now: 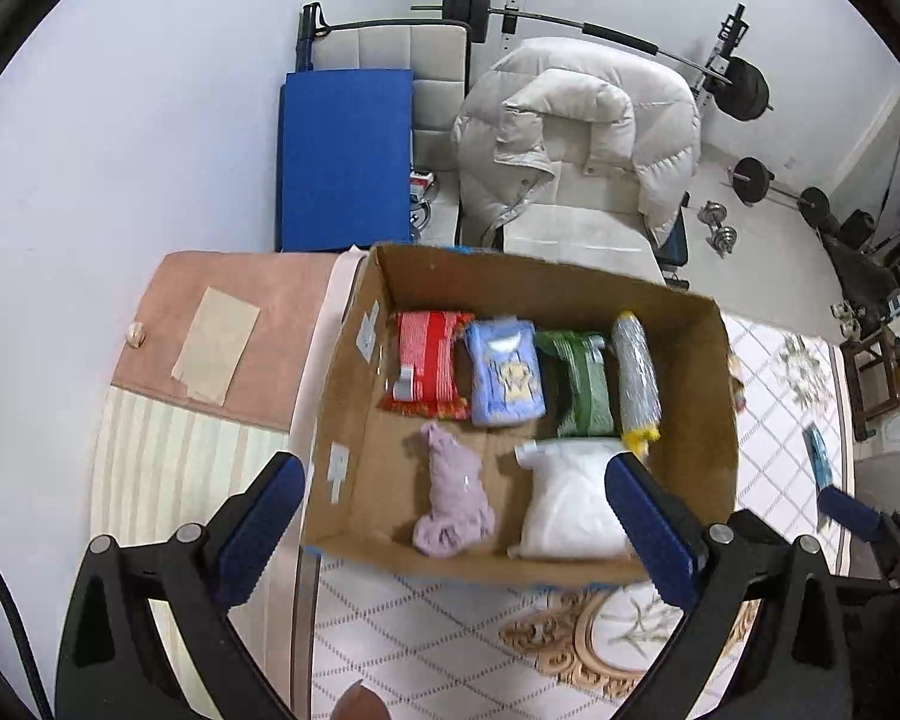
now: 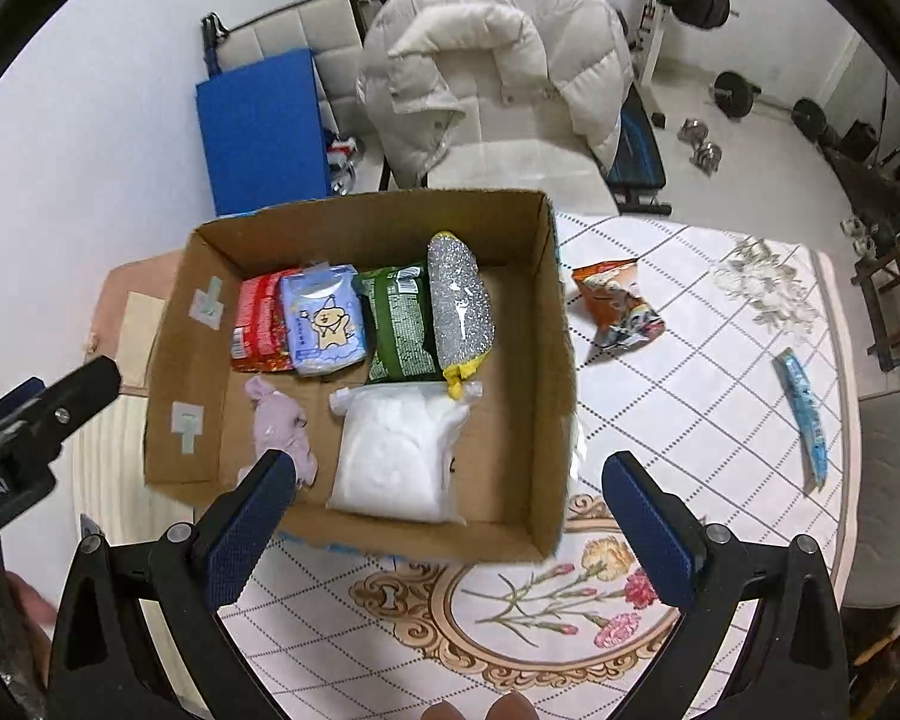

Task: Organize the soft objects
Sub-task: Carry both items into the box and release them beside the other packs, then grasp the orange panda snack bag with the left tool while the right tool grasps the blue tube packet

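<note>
- Cardboard box sat open-topped on the bench, its long axis running left-right in both wrist views
- Back row, packs lying flat w/ long axes pointing toward box's far wall: red pack, blue tissue pack, green pack, silver glitter pouch w/ yellow end toward the near side
- Front row: lilac soft toy lengthwise near-to-far, beside white bag, also lengthwise near-to-far; the two apart
- Outside box on bench: orange snack bag just right of box, crumpled; blue stick pack further right, well apart, long axis near-to-far w/ slight tilt
- Left tongs spread wide, holding nothing, above box's near-left part, aimed down & fwd over box
- Right tongs spread wide, empty, over box's near wall, aimed down & fwd
- White puffer jacket draped on chair behind bench
</note>
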`<state>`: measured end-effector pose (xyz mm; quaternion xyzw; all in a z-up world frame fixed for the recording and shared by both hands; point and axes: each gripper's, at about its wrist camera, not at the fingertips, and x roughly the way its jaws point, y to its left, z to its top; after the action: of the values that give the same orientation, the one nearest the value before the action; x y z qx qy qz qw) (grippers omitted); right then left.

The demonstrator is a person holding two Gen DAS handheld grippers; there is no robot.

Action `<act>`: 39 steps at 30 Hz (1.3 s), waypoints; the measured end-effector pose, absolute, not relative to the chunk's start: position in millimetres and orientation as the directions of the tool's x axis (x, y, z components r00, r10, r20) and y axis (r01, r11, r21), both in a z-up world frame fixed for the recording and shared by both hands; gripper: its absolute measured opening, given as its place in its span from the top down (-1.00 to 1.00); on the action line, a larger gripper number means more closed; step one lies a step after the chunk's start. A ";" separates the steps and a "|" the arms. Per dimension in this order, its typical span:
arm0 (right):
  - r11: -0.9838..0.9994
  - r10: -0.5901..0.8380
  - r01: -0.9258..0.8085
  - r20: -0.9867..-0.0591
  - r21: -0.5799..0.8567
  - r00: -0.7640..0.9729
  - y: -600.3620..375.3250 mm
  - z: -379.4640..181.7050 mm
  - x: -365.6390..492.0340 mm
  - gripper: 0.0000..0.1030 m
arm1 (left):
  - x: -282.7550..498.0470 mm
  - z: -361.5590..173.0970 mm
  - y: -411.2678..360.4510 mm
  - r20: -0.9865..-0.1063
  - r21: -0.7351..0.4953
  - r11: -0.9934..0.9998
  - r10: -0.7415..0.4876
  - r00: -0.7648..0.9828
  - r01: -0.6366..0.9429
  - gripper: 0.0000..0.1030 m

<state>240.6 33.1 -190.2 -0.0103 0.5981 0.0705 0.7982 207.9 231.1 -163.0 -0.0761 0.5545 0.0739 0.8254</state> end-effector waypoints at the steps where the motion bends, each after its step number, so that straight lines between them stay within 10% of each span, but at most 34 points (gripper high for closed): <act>1: 0.989 0.104 -0.127 -0.953 0.071 0.284 31.5 -184.8 233.0 -1.00 | 199.9 -162.0 228.4 -0.926 -0.034 0.978 0.048 0.375 -0.207 -0.99; 23: 0.992 0.109 0.029 -0.937 0.125 0.332 -107.1 -152.1 222.6 -1.00 | 238.1 -144.5 112.3 -0.930 -0.131 0.982 -0.073 0.361 -0.139 -0.99; 28: 0.987 -0.024 0.161 -0.966 0.018 0.257 -219.9 -180.6 259.8 -1.00 | 337.9 -199.7 6.5 -0.966 -0.236 0.971 -0.229 0.120 -0.047 -0.99; 39: 0.974 -0.034 0.225 -0.998 -0.021 0.055 -363.5 -285.7 328.9 -1.00 | 450.4 -343.7 -101.6 -0.979 -0.020 0.998 -0.008 -0.202 0.057 -0.99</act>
<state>328.9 -363.5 -285.7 0.0700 0.6815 -0.0894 0.7229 450.4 -101.6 -343.7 0.0159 0.7748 -0.0260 0.6314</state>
